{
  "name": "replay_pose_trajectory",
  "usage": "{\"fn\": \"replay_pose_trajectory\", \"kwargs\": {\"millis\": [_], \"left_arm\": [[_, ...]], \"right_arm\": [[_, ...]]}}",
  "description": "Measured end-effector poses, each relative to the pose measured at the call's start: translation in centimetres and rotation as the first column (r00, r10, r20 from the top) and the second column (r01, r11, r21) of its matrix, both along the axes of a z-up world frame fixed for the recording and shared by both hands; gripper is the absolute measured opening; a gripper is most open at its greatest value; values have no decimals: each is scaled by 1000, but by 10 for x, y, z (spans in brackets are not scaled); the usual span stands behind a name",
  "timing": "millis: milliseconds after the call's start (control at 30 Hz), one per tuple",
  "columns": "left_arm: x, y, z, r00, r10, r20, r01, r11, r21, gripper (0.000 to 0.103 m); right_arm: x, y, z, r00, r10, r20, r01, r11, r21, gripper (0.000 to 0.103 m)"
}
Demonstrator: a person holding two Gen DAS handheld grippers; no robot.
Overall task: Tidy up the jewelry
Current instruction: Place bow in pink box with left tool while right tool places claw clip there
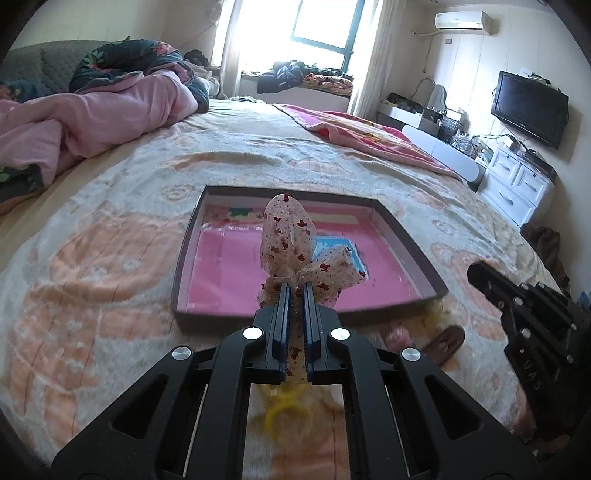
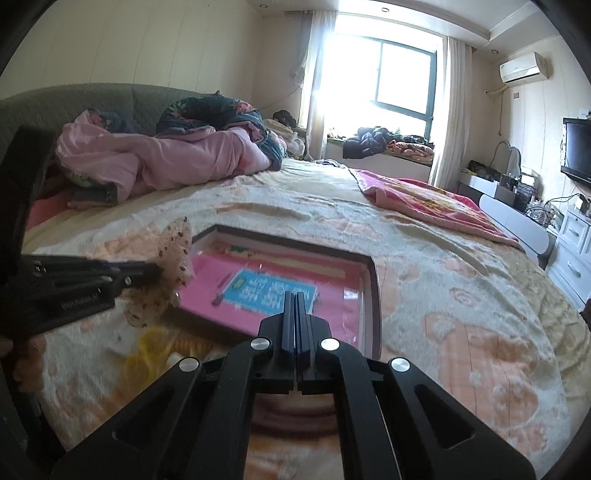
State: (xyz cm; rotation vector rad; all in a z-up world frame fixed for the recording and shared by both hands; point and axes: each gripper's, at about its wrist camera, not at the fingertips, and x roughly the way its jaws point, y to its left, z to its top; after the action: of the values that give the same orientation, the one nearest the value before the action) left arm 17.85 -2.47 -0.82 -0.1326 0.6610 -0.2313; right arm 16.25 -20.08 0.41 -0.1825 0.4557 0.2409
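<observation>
Left gripper (image 1: 295, 291), jaws clamped on sheer cream bow hair-tie with red specks (image 1: 291, 243), holds it above near edge of shallow dark-rimmed pink-lined box (image 1: 406, 236) on the bed. Right gripper (image 2: 295, 295) closed, empty. Risk: limp mesh snags jaws on release, landing outside the rim.

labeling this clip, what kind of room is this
Most likely a home bedroom. A wide bed with a rumpled pink quilt fills the view, a wall-mounted TV hangs over white drawers, and an air conditioner sits beside the window.
</observation>
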Motion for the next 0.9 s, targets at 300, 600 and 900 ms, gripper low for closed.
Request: {"fn": "replay_pose_trajectory", "kwargs": {"millis": [300, 600, 900], "left_arm": [[25, 2, -5, 1000, -1, -21, 0, 1000, -14, 2], [47, -6, -7, 999, -3, -32, 3, 1000, 1, 2], [54, -8, -12, 999, -7, -33, 6, 1000, -21, 2]], "right_arm": [[8, -19, 1, 993, 86, -81, -83, 996, 35, 9], [-20, 2, -49, 961, 161, -223, -179, 982, -64, 31], [-17, 18, -68, 953, 173, -249, -209, 970, -122, 30]]}}
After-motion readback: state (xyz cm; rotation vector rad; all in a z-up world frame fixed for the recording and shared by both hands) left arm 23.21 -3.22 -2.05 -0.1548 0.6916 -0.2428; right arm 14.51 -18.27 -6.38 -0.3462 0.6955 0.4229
